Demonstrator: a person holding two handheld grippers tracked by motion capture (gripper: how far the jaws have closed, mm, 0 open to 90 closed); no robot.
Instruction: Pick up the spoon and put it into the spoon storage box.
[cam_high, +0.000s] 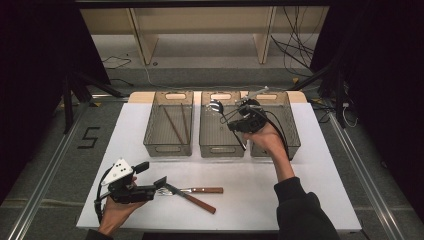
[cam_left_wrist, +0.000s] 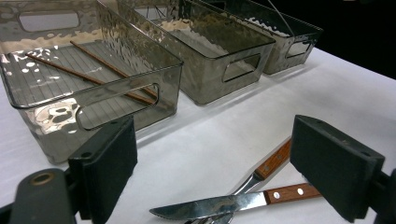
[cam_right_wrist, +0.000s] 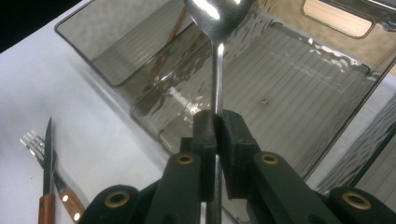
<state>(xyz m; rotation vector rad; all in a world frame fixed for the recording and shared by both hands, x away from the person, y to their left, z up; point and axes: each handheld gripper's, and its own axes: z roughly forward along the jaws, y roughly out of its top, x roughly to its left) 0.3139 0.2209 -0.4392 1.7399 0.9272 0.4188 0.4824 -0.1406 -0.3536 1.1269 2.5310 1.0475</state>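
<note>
chopsticks (cam_high: 175, 124) in left bin (cam_high: 168, 145) | knife (cam_high: 190, 198) crosses fork (cam_high: 192, 190) before bins

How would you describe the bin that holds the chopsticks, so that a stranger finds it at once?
On the white table, three smoky see-through bins stand side by side along the far edge. The bin is the one at the left end of the row. It alone has two brown chopsticks lying on its floor.

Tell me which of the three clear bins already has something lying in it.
The left bin, farthest from the spoon: two brown chopsticks lie on its floor. The middle bin is bare inside; the right bin shows nothing inside where its floor is visible.
</note>
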